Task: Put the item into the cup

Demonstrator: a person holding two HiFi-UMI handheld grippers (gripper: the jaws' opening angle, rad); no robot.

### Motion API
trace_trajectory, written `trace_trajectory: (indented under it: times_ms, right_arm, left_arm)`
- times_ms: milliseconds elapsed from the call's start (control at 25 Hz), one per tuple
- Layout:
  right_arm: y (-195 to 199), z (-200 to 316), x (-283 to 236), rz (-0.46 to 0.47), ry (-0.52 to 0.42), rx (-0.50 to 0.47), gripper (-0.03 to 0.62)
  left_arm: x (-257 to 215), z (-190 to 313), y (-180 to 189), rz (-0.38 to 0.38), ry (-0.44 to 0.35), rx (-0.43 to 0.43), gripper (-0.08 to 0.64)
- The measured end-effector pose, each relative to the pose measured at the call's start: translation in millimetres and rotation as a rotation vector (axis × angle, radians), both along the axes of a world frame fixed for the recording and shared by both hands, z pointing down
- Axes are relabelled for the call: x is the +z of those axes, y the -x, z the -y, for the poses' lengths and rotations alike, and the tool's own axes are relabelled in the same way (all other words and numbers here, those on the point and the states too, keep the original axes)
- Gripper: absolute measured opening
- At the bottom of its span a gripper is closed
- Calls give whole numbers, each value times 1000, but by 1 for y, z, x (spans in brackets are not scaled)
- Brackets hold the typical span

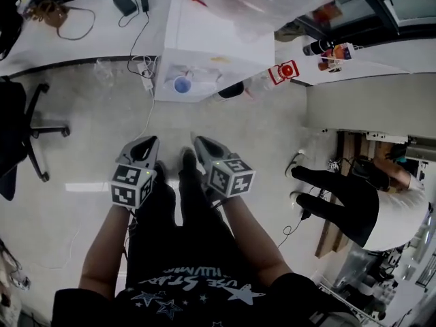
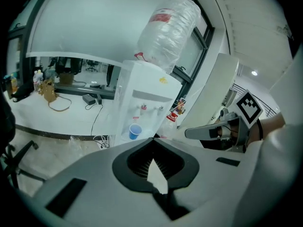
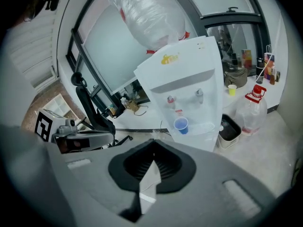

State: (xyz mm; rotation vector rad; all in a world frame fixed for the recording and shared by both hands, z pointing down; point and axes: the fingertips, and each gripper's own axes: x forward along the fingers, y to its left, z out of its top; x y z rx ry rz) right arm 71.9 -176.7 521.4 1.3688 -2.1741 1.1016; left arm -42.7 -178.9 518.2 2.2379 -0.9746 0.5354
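Note:
A blue cup (image 1: 182, 84) stands on the drip shelf of a white water dispenser (image 1: 211, 39) ahead of me; it also shows as the blue cup (image 2: 135, 131) in the left gripper view and the blue cup (image 3: 181, 125) in the right gripper view. My left gripper (image 1: 151, 140) and right gripper (image 1: 197, 140) hang side by side at waist height, well short of the dispenser. The left gripper (image 2: 152, 140) is shut with its tips touching and nothing between them. The right gripper (image 3: 153, 142) stands the same way. No loose item shows in either one.
A clear jug with a red cap (image 1: 284, 71) and a black bin (image 1: 231, 90) sit on the floor right of the dispenser. Cables and a power strip (image 1: 145, 77) lie to its left. An office chair (image 1: 20, 135) is at far left. Another person's legs (image 1: 347, 199) are at right.

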Motion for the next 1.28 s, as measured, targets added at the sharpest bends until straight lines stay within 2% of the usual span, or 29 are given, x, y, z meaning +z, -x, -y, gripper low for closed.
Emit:
trace_trajectory:
  times_ms: [200, 600, 880, 1280]
  right_arm:
    - [2, 27, 30, -9, -9, -61, 1]
    - [-13, 105, 73, 49, -36, -15, 2]
    - [-8, 142, 101, 76, -42, 9, 2]
    - [-7, 185, 128, 115, -45, 39, 2]
  left_arm:
    - [25, 18, -1, 18, 3, -29, 6]
    - [78, 63, 7, 31, 23, -171, 6]
    - [100, 95, 2, 42, 7, -189, 6]
    - [119, 113, -5, 30, 31, -229, 6]
